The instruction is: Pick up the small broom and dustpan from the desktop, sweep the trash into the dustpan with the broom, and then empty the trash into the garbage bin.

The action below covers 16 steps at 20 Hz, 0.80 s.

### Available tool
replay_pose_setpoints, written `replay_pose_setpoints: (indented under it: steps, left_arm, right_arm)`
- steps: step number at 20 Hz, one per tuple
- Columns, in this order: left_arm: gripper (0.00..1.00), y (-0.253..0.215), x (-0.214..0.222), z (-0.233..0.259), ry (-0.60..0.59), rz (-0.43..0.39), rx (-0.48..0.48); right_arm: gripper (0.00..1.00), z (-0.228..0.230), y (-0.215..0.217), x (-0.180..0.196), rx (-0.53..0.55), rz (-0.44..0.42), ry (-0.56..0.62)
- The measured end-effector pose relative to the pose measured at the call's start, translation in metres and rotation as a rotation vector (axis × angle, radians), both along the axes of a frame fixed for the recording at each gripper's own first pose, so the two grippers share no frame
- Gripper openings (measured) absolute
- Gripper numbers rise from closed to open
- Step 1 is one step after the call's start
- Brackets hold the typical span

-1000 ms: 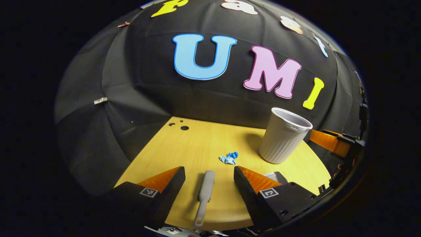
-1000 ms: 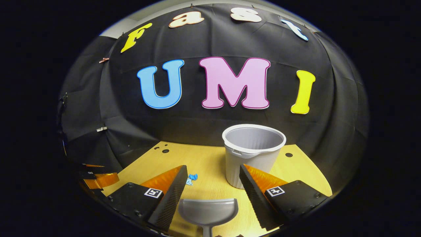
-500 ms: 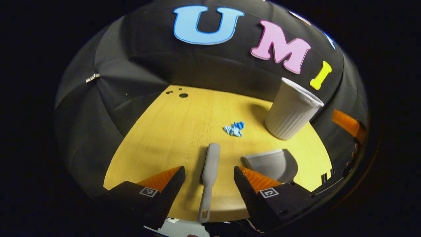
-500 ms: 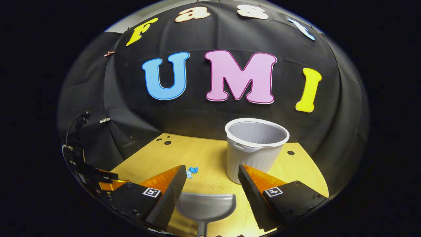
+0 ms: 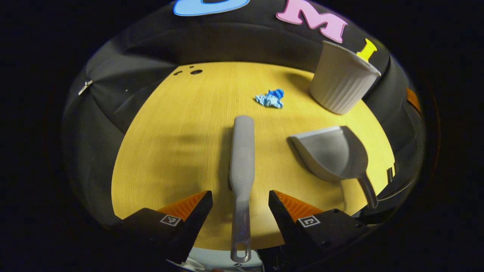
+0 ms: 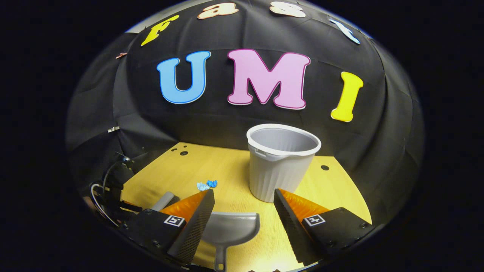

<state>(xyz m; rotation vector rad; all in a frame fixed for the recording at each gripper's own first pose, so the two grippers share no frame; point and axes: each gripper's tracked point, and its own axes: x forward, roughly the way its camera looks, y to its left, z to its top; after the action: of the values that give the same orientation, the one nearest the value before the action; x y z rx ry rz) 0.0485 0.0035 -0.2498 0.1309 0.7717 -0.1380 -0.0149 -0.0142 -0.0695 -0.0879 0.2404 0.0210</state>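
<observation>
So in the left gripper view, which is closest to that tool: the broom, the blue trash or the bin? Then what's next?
1. The broom: right between the open left tool's fingers, handle toward it.
2. The blue trash: just past the broom's far end, slightly right.
3. The bin: farthest, at the table's far right by the wall.

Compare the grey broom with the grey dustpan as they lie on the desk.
The long, narrow grey plastic broom lies between the left gripper's open fingers; the broad, scooped grey plastic dustpan lies beside it, aligned with the right gripper. Both rest ungrasped on the yellow wooden desk.
</observation>
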Motion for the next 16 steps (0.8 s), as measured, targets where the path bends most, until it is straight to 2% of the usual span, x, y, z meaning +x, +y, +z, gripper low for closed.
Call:
replay_pose_setpoints:
  steps: [3, 9, 13, 15, 16]
  left_arm:
    - [0.96, 0.0, 0.007, -0.017, 0.034, -0.022, 0.066]
    - [0.92, -0.002, 0.015, -0.033, 0.105, -0.002, 0.022]
    - [0.74, 0.0, 0.021, -0.035, 0.113, -0.015, 0.058]
    - [0.6, -0.001, 0.024, -0.035, 0.112, -0.02, 0.07]
    - [0.43, -0.002, 0.025, -0.034, 0.111, -0.024, 0.076]
  right_arm:
    - [0.98, -0.01, -0.003, -0.01, 0.009, -0.007, 0.03]
    - [0.98, -0.019, -0.014, -0.023, 0.01, -0.035, 0.054]
    - [0.98, -0.027, -0.016, -0.025, 0.022, -0.045, 0.079]
    - [0.98, -0.036, -0.012, -0.024, 0.039, -0.022, 0.109]
    - [0.98, -0.041, -0.008, -0.024, 0.05, -0.007, 0.128]
